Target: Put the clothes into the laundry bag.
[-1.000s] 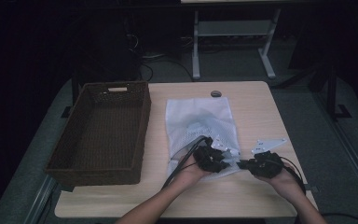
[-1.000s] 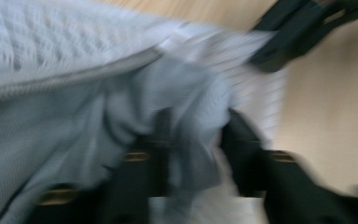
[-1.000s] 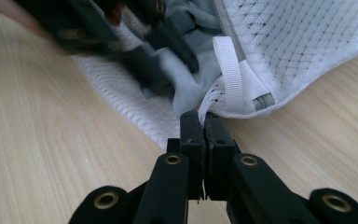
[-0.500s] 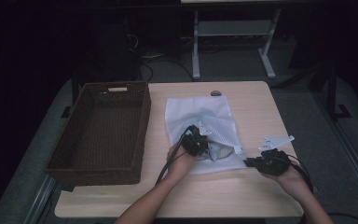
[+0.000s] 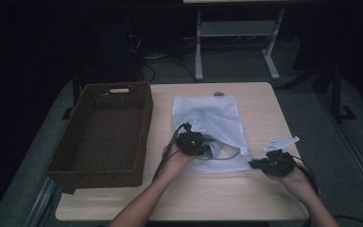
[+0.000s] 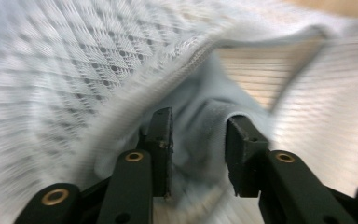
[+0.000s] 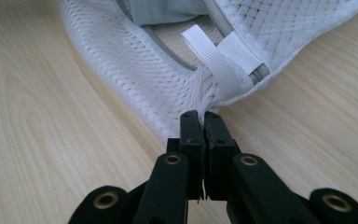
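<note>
A white bag (image 5: 211,130) lies on the counter (image 5: 170,198) beside a brown basket (image 5: 105,130). The left tool (image 5: 199,144) sits on the bag. The right tool (image 5: 255,164) touches its corner.

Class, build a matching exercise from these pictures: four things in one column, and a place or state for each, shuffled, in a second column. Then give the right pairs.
Things
1. wicker basket
2. mesh laundry bag
3. left gripper
4. right gripper

Places or states
A. jaws apart, reaching into the bag's opening over pale cloth
B. lies flat at the table's middle
C. jaws pinched shut on the bag's corner
D. stands at the table's left side

Pairs: 1-D, 2-B, 3-A, 4-C
</note>
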Tool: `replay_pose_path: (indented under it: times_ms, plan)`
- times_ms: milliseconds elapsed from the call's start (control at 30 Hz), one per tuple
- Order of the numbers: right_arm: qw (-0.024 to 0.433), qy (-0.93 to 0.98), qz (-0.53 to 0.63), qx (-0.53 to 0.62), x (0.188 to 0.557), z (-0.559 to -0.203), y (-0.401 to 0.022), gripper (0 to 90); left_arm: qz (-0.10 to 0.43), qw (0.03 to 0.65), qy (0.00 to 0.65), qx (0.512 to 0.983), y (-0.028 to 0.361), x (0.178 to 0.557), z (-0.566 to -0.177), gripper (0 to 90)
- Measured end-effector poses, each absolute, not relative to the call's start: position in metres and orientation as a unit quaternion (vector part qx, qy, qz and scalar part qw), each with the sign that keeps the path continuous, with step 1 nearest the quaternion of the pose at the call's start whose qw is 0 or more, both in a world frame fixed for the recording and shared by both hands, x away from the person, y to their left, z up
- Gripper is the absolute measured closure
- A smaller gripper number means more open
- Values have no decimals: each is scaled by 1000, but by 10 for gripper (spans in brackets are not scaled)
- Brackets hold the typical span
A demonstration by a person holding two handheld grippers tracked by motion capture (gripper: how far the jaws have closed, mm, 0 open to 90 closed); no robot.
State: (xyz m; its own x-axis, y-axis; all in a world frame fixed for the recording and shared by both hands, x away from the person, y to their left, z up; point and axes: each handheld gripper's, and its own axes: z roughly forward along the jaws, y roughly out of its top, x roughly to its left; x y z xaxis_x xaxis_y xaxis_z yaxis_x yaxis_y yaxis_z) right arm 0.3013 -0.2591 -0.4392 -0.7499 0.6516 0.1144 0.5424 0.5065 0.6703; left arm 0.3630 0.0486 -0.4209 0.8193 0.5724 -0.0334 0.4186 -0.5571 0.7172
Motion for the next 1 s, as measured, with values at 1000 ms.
replay_pose_path:
  times_ms: [1000]
  plan:
    - [41,875,326,356,298,-455,-252,855,87,356,176,914,73,327,-423,873]
